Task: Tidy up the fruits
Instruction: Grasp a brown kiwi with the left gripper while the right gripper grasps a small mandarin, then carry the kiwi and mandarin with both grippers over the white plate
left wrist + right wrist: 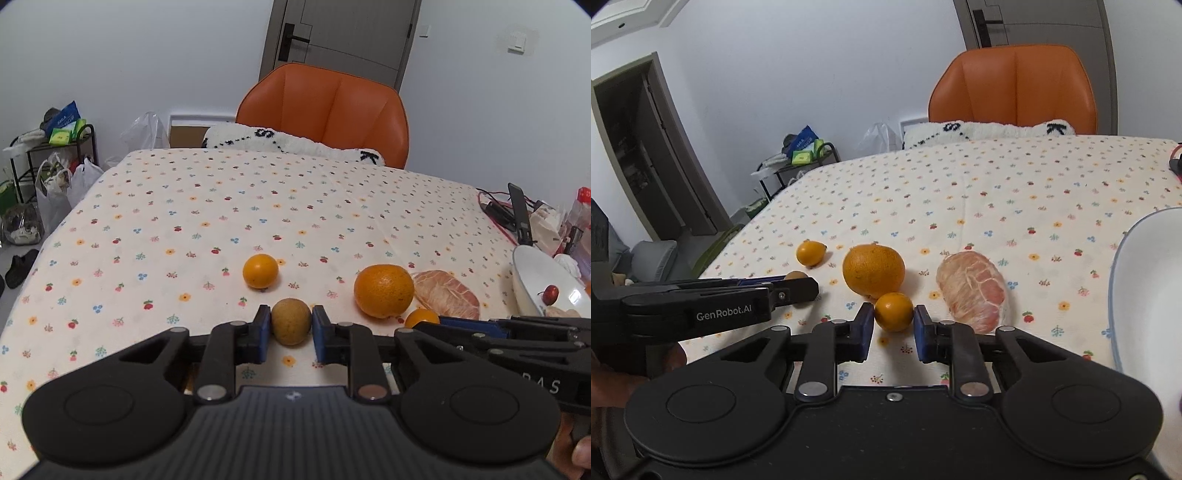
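Starting only: left gripper (291, 325) closing around brown fruit (291, 321), right gripper (894, 320) bracketing small orange (894, 311), neither lifted, large orange (873, 270) waiting at twelve o'clock, bowl (1137, 295) at three holding one cherry (551, 294).

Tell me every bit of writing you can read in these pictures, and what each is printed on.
"GenRobot.AI": on the side of the left gripper, seen from the right wrist view.
"RAS": end of a cut-off word on the right gripper, seen from the left wrist view.
"S" and "K": black letters on the white fuzzy cushion.
Blue packet on the shelf rack: too blurred to read.
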Motion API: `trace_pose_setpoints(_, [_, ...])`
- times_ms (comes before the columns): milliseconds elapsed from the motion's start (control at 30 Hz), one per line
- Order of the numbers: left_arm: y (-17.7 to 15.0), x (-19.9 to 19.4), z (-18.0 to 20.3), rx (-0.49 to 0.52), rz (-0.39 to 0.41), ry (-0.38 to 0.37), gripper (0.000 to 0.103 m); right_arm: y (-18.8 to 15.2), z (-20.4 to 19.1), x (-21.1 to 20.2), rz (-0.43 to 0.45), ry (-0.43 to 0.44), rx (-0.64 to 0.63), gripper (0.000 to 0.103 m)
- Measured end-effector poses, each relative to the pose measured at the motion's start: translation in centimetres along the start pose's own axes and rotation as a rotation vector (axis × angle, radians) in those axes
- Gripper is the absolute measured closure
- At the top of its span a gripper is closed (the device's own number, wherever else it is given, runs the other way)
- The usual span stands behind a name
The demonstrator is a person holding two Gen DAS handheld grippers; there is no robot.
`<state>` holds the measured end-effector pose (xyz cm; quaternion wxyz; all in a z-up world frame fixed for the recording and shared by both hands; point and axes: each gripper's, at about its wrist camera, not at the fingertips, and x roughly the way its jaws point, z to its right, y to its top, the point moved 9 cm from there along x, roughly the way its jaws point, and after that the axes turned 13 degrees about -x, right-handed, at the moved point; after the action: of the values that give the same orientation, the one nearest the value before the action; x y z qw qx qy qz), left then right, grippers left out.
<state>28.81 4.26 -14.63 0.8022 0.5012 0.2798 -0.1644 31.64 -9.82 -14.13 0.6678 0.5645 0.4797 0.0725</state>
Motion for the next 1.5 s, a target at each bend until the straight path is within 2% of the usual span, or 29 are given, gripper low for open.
trace_pose_setpoints(367, [-0.1,-2.6,1.9,0.033,0.029,-0.012,0.081,0.5,0.8,-3.3,0.060,-0.004,0.012,0.082])
trace_pose_setpoints(867, [0.1,-5.0,6.9,0.078,0.081,-0.066,0.081,0.4,3.4,-8.2,0.130,-0.056,0.038,0.082])
trace_pose_setpoints(1500, [-2.2,-5.5,13.7,0.154,0.078,-0.108,0.081,-1.7,8.5,-13.5,0.185,-0.122,0.109,0.082])
